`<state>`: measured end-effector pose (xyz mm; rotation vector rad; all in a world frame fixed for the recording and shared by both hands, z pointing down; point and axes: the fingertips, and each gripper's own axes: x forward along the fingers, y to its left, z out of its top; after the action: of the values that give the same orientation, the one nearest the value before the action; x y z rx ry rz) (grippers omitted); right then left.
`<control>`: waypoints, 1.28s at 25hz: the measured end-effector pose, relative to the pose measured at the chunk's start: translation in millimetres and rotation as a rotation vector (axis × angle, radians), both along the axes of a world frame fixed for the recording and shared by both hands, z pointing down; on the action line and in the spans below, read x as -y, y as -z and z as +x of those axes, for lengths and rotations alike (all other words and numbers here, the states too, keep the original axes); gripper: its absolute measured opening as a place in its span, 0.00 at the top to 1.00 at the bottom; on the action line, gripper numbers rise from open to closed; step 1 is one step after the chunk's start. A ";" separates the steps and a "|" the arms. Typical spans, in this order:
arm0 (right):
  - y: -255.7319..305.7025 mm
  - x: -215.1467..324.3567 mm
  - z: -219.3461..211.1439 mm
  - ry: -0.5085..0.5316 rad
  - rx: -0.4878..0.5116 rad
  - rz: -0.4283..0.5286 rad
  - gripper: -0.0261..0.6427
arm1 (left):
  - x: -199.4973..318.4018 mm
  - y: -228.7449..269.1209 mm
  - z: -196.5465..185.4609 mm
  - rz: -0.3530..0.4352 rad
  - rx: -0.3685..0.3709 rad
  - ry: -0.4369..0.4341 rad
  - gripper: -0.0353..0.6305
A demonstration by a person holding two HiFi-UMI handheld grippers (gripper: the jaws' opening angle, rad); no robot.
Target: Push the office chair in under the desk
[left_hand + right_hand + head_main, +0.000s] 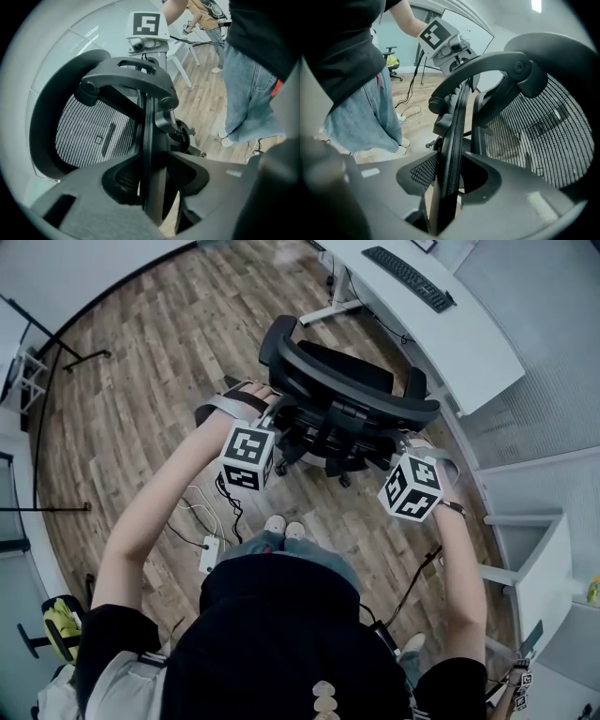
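Left gripper view, curved mesh office chair (pixel 93 131)

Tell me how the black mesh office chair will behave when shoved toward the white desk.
The black mesh office chair should probably roll easily: castered base on smooth wooden floor. Gripped high on the backrest rim by left tongs and right tongs, it may tilt or swivel. The mesh likely flexes.

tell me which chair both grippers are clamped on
The black mesh-back office chair by the white desk: left gripper and right gripper clamp its backrest edges. The dark chair holding something yellow-green stands apart.
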<state>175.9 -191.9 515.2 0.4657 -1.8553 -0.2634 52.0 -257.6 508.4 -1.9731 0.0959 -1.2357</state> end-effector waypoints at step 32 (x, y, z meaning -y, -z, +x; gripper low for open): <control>-7.1 112.1 18.6 -0.081 0.019 0.020 0.81 | 113.4 -9.7 23.8 -0.106 0.091 0.002 0.74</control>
<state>194.6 -304.0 522.3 0.5575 -1.8487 -0.2236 75.8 -371.0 518.1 -2.0036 -0.0139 -1.3543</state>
